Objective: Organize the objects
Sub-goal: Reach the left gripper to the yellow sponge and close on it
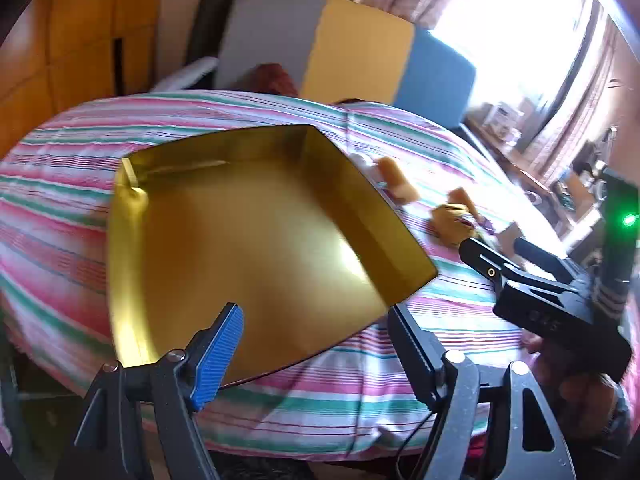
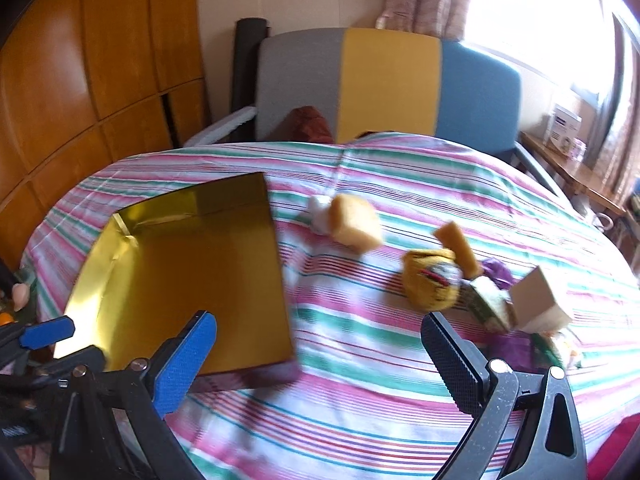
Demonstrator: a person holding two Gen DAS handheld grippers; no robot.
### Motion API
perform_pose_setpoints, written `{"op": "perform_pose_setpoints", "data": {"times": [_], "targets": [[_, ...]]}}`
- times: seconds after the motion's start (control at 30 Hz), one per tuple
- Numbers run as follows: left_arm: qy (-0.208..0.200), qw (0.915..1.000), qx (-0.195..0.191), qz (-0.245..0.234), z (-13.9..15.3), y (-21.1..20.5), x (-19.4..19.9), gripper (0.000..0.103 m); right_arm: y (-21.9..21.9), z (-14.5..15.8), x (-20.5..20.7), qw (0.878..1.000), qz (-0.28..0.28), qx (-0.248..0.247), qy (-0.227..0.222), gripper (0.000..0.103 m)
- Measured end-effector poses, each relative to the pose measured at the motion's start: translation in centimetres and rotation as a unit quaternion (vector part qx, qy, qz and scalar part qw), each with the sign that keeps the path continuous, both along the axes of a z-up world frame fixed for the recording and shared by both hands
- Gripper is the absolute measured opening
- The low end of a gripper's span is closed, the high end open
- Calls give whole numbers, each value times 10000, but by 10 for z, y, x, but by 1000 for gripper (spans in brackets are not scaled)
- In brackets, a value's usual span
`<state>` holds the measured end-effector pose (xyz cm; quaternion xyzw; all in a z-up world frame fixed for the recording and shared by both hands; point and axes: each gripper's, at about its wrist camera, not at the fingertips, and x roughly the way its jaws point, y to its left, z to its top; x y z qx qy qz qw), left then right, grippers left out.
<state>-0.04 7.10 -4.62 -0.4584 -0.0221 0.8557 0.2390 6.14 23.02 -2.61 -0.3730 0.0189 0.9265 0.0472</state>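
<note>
Both tongs wide, empty: left tongs (image 1: pixel 316 332) over gold box (image 1: pixel 256 240); right tongs (image 2: pixel 320 344) should straddle sponge (image 2: pixel 356 220) squarely.

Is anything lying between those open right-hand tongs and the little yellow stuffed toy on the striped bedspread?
Nothing visible. The right tongs hang open over bare striped bedspread, and the yellow stuffed toy sits just beyond the right-hand fingertip.

Glossy gold box (image 2: pixel 180 280); striped cloth bedcover (image 2: pixel 380 360).

Blown-out window (image 2: pixel 532 12) glare upper right (fisheye-bent edges), motion blur throughout.
</note>
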Motion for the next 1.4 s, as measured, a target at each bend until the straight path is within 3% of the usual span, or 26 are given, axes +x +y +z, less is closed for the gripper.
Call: {"op": "perform_pose_setpoints", "data": {"times": [0.3,0.6,0.83,1.1,1.13,1.2,1.3,1.4], "targets": [[-140,9974,-125,-699,19,54,-40,76,89,-1,6,9966,-784,204,-149,103],[-413,9900,-112,-1348,28,153,-101,75,167,1,1,9949,-1009,18,-69,103],[-771,9892,-412,-1175,-6,216,-155,75,196,-5,-1,9906,-1129,-770,-29,103],[-1166,9851,-959,-821,-49,247,-189,75,196,-1,-3,9902,-1008,-962,100,103],[-1138,9845,-1029,-848,-53,251,-189,74,196,-1,-3,9903,-989,-973,108,103],[-1085,9825,-1142,-997,-57,259,-185,53,196,0,-3,9901,-993,-989,117,103],[-787,9844,-1110,-1116,-52,258,-173,45,197,0,-2,9895,-1008,-1025,120,103],[-496,9880,-865,-1176,-33,242,-155,44,197,1,-1,9894,-1022,-1021,165,103]]}}
